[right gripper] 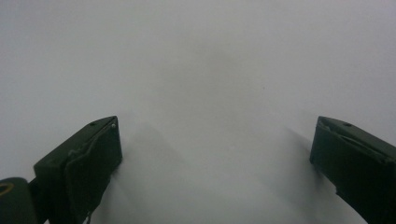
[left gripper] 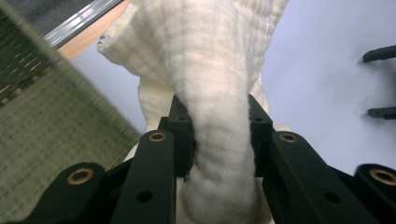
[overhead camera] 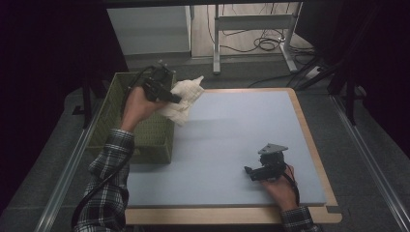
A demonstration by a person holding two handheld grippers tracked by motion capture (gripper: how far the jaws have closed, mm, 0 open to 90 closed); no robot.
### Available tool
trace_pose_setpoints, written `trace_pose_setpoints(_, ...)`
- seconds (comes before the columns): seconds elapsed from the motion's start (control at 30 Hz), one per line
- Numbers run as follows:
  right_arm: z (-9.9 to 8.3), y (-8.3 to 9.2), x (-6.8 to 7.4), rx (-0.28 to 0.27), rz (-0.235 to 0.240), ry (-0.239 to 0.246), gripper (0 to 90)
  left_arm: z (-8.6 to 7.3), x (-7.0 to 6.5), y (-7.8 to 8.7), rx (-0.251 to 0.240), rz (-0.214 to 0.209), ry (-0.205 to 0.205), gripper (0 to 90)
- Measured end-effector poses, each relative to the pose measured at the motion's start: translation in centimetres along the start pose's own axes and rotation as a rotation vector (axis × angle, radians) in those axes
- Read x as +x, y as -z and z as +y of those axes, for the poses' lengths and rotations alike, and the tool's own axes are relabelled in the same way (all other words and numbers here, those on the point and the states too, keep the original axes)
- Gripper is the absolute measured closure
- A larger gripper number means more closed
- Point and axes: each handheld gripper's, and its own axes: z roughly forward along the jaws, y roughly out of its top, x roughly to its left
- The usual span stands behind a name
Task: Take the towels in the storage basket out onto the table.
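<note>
Overhead: left tongs (overhead camera: 175,98) clamp cream cloth (overhead camera: 186,99) beside basket (overhead camera: 145,133) | right tongs (right gripper: 212,163) agape over mat (right gripper: 210,60)

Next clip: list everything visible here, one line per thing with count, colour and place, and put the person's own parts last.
cloth: one, cream-white, held above the mat's far left corner beside the basket.
basket: one, olive green, slotted plastic, left of the mat.
mat: one, pale blue-grey, covering most of the tabletop.
table: one, light wood edge showing around the mat.
desk frame: one, grey metal, on the floor beyond the table, with black cables.
left gripper: one, black, raised at the basket's far corner, fingers shut on the cloth.
right gripper: one, black with a grey plate, low over the mat's near right part, fingers open.
sleeves: two, dark plaid, at the bottom edge.
</note>
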Motion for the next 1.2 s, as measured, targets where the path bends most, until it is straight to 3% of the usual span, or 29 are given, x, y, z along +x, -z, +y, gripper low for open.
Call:
trace_pose_setpoints(0.33, 0.0, 0.0, 0.0, 0.000, 0.000, 0.001, 2.3, 2.7, -3.3, -3.1, -0.010, -0.045, -0.054, 71.5)
trace_pose_setpoints(0.73, 0.0, 0.0, 0.0, 0.001, 0.001, 0.000, 2.4, 4.8, -7.4, -9.1, 0.045, -0.094, -0.127, 71.0)
trace_pose_setpoints(0.83, 0.0, 0.0, 0.0, 0.001, 0.001, 0.000, 2.4, 5.0, -8.1, -10.1, 0.042, -0.104, -0.131, 70.7)
trace_pose_setpoints(0.97, 0.0, 0.0, 0.0, 0.000, 0.001, 0.000, 2.4, 5.0, -9.5, -12.7, 0.055, -0.107, -0.146, 70.5)
trace_pose_setpoints(1.2, 0.0, 0.0, 0.0, -0.001, 0.001, -0.004, 2.4, 4.5, -10.2, -16.2, 0.068, -0.112, -0.142, 70.2)
